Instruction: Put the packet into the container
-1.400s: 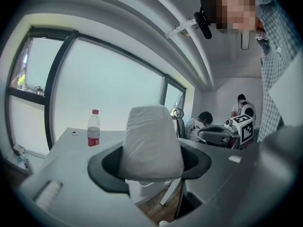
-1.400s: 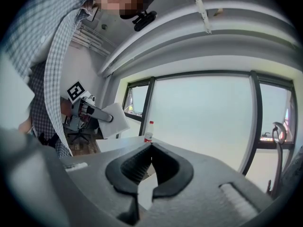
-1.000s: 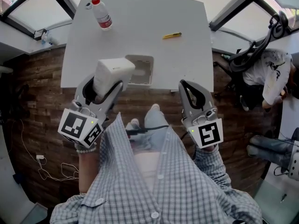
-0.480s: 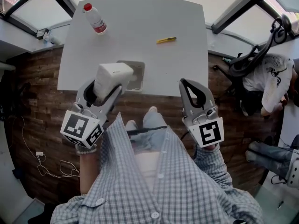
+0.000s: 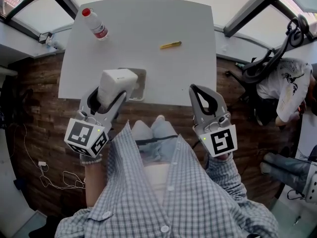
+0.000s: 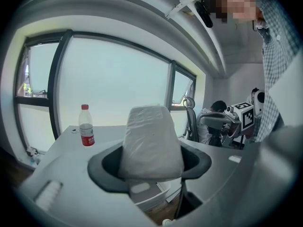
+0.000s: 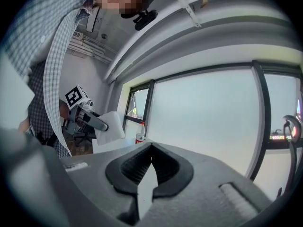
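The packet (image 5: 116, 82) is a white, plastic-wrapped block. My left gripper (image 5: 109, 94) is shut on it and holds it upright at the table's near edge. In the left gripper view the packet (image 6: 151, 141) fills the space between the dark jaws. The container (image 5: 140, 86), a shallow pale tray, sits on the table just right of and behind the packet, which hides part of it. Its rim (image 6: 149, 196) shows below the packet. My right gripper (image 5: 194, 89) is shut on nothing, off the table's near right corner; the right gripper view shows its ribbed pads meeting.
On the grey table (image 5: 163, 68) a water bottle with a red cap (image 5: 94, 24) stands at the far left and a yellow pen (image 5: 170, 45) lies at the far middle. A chair with clothes and cables (image 5: 280, 78) stands to the right. The floor is wood.
The packet in my left gripper now covers more of the container's left side than a second ago. The table has slid left in the head view. The right gripper has barely moved.
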Tool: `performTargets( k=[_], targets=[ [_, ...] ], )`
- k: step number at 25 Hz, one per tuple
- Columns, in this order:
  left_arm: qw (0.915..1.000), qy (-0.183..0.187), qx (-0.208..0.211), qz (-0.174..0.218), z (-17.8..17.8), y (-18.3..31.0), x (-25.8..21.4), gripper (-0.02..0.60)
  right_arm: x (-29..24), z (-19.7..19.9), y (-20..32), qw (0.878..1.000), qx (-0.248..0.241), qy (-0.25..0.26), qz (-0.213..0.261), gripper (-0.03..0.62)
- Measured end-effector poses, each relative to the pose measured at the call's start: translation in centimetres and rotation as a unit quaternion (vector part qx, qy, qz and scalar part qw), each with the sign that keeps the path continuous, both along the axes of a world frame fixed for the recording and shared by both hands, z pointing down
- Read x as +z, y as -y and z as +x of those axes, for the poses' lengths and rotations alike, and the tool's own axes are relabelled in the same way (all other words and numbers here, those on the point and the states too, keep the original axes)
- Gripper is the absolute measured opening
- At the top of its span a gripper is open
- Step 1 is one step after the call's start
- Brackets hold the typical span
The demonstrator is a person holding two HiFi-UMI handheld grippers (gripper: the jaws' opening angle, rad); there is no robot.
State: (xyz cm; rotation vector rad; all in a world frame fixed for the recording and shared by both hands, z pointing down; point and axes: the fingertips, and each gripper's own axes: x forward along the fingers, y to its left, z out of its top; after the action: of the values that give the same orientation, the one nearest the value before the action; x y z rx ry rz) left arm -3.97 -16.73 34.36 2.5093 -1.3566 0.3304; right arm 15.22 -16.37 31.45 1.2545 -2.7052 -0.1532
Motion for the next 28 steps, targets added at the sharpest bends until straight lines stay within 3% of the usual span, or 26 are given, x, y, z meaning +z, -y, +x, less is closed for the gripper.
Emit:
performTargets(
  k=[14, 28],
  targets=[
    [0.9984, 0.03, 0.042, -0.026, 0.6, 1.4, 1.9, 0.278, 0.4, -0.7, 0.6, 1.0, 0.021, -0.001, -0.016, 0.002],
    [0.9912, 0.061, 0.097, -0.068, 0.1, 3.1, 6.5, 0.278, 1.9, -2.8, 1.3, 0.998, 0.048, -0.023, -0.035, 0.002]
  ],
)
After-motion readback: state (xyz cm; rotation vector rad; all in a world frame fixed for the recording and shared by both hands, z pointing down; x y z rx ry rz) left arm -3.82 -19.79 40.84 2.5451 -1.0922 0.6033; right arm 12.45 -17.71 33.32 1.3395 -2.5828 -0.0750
